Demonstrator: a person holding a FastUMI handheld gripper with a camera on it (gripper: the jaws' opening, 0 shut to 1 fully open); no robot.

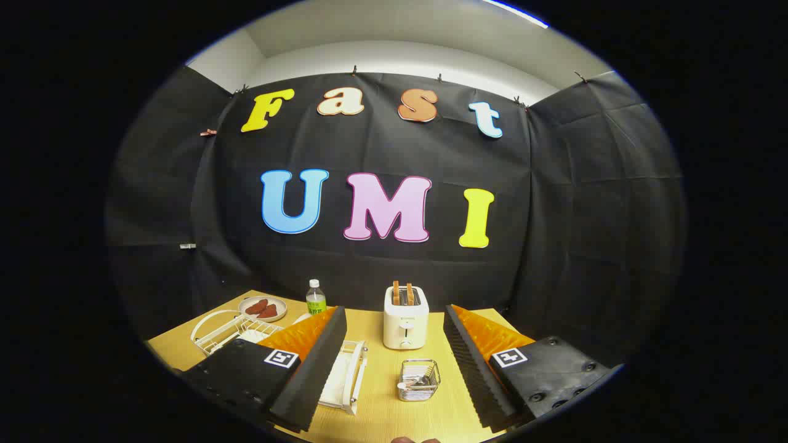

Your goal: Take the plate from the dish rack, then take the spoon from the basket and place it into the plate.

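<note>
Gripper view: gripper (394, 363) fingers wide apart, holding nothing; wire basket (418, 380) on bare table (381, 412) between them; dish rack (237, 332) behind left finger; spoon direction unclear.

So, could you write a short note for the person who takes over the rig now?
Gripper: fingers open, holding nothing, raised above the table.
Dish rack: behind the left finger; the plate is hard to make out in it.
Basket: between the fingers, just ahead, in front of the toaster, with cutlery inside.
Done: nothing yet.
Left: take the plate, then put the spoon into it.
</note>
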